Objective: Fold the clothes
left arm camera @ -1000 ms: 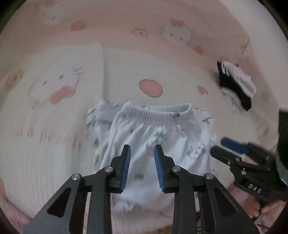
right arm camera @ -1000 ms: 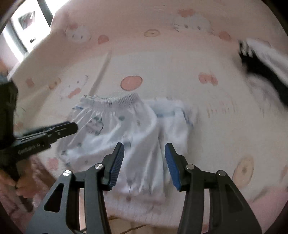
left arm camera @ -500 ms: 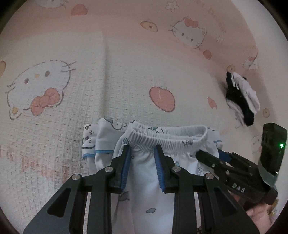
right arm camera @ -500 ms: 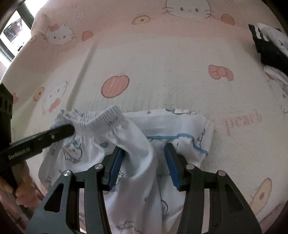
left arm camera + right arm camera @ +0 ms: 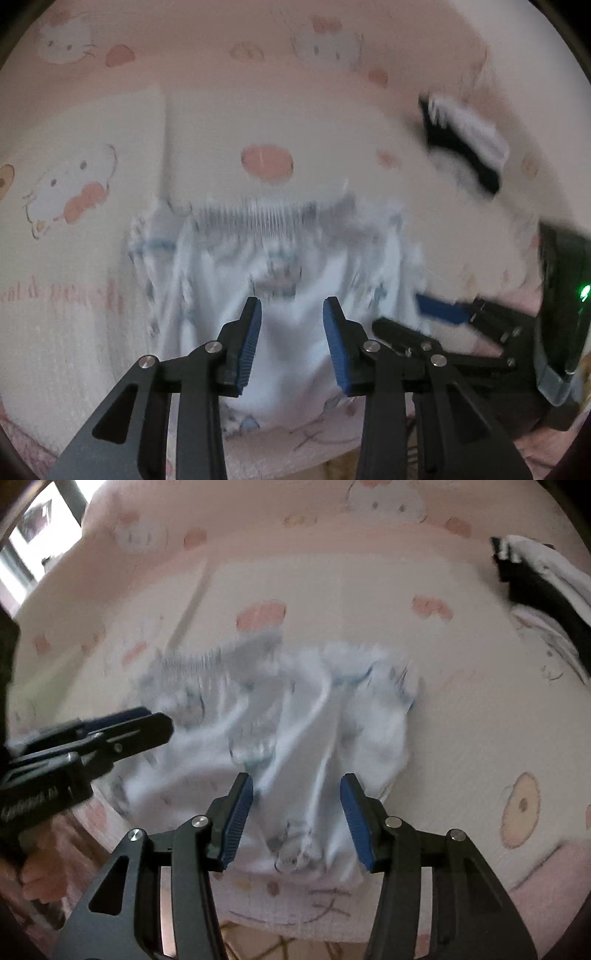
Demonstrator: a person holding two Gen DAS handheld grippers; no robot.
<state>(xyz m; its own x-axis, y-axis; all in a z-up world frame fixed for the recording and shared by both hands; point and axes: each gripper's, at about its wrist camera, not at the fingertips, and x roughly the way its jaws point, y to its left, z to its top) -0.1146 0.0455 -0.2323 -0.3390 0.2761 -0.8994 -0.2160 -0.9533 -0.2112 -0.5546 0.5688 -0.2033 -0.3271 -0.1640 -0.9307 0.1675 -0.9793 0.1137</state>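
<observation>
While blurred, black-and-white garment (image 5: 466,147) beyond shorts (image 5: 280,280).

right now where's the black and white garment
The black and white garment lies on the pink printed bedspread at the upper right of both wrist views, apart from the white printed shorts in the middle.

Both wrist views look steeply down, close, sharing the white shorts (image 5: 280,266).
</observation>
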